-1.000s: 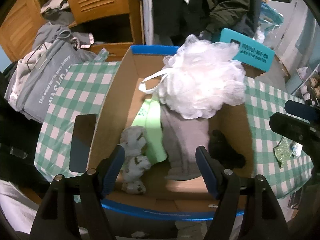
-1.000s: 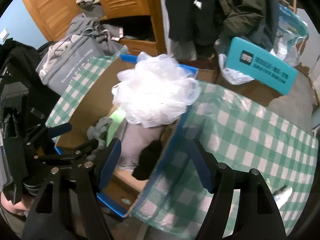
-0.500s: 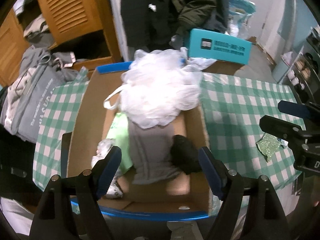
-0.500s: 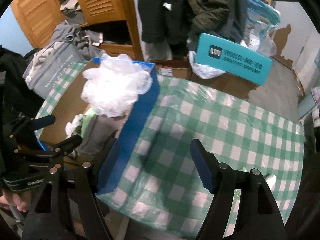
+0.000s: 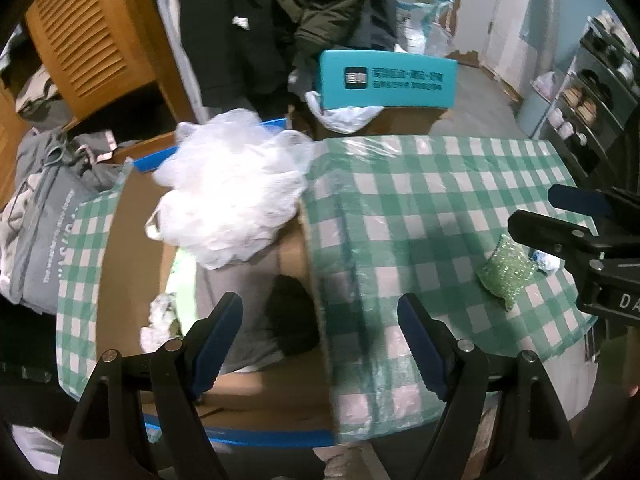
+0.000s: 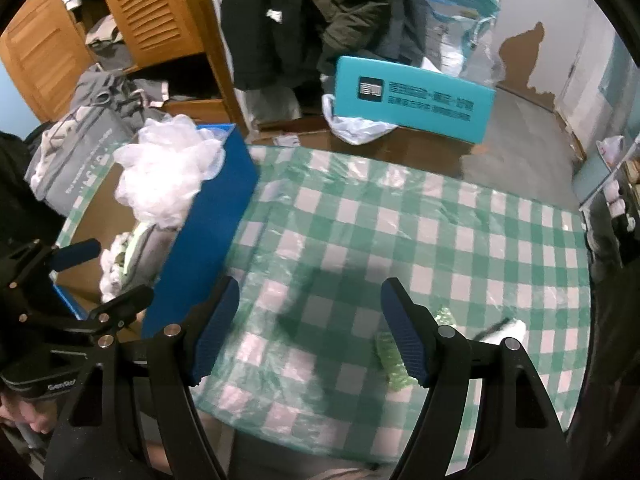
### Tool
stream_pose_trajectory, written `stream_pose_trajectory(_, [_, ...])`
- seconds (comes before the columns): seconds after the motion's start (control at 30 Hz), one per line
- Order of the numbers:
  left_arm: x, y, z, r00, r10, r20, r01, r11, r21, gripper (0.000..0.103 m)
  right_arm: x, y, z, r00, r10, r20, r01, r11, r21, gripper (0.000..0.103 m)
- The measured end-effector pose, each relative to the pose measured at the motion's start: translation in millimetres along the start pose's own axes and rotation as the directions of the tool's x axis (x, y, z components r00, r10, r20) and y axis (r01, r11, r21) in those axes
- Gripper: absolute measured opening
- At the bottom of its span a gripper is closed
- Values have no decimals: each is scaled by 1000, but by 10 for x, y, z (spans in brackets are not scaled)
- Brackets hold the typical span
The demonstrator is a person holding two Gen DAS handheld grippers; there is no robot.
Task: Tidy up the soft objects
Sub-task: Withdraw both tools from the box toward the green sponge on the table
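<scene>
A blue-sided cardboard box (image 5: pixel 128 264) (image 6: pixel 208 240) sits on the left of the checked table. It holds a white mesh bath pouf (image 5: pixel 232 196) (image 6: pixel 168 176), a grey cloth (image 5: pixel 236 280), a black soft item (image 5: pixel 290 312), a light green cloth and a white crumpled item (image 5: pixel 160 312). A green sparkly scrubber (image 5: pixel 506 270) (image 6: pixel 392 360) lies on the table's right side. My left gripper (image 5: pixel 320 332) is open and empty over the box's right wall. My right gripper (image 6: pixel 310 320) is open and empty above the tablecloth, its right finger just left of the scrubber.
A green-and-white checked tablecloth (image 6: pixel 400 232) covers the table. A small white item (image 6: pixel 508 328) lies by the scrubber. Behind the table stand a teal box (image 6: pixel 412 98), hanging dark coats, a wooden cabinet (image 6: pixel 152 12) and a pile of grey clothes (image 5: pixel 44 200).
Both grippers have swung right, away from over the box toward the open tablecloth. The green scrubber has come into the right wrist view. Both stay open and empty.
</scene>
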State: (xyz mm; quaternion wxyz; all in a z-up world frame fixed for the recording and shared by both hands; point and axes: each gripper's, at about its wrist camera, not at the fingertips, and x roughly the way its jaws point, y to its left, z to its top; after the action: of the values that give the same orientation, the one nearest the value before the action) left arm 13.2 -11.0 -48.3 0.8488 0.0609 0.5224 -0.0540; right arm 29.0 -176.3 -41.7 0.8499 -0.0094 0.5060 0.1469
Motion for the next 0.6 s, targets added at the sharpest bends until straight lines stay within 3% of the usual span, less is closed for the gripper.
stream_pose_trajectory(0.6, [154,-515,82,1000,-18,-26,20,997,71,81,-36,-550,-207,998,-68,-8,68,995,68,73])
